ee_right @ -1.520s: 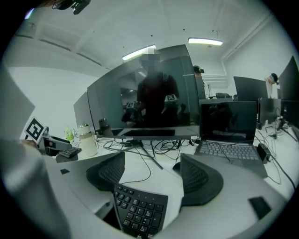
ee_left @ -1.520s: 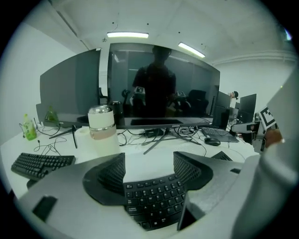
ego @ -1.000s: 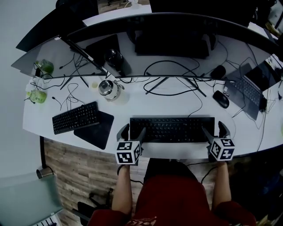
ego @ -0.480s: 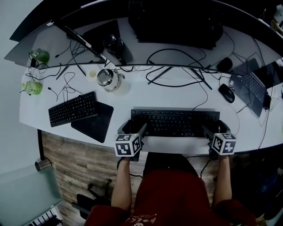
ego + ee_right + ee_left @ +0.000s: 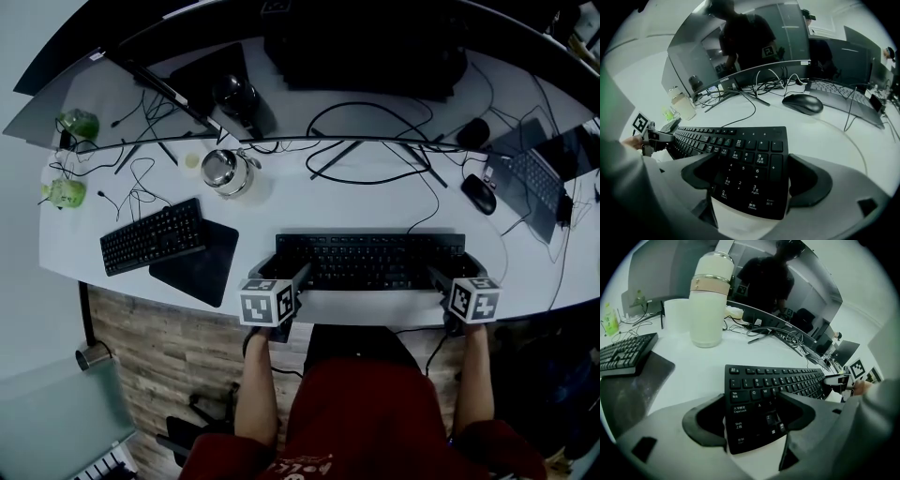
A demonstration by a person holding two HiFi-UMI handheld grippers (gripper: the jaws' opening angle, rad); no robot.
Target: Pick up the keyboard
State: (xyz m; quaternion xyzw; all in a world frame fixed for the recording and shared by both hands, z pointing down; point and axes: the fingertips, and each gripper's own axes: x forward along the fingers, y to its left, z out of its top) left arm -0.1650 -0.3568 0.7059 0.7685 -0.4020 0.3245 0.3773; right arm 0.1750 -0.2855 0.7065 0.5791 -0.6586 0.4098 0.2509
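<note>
Your left gripper (image 5: 279, 274), right gripper (image 5: 457, 272): jaws just opened wide, straddling flat black keyboard's (image 5: 370, 261) ends on white desk (image 5: 281, 211).

Office: desk (image 5: 281, 211) w/ curved monitor (image 5: 394, 103), kbd (image 5: 368, 261), laptop (image 5: 539, 178).

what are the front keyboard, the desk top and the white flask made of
Front keyboard: matte black plastic, by its dull keys with printed legends. Desk top: smooth white laminate or painted board, softly shiny. Flask: likely coated metal, matte cream with a tan band, though uncertain.
</note>
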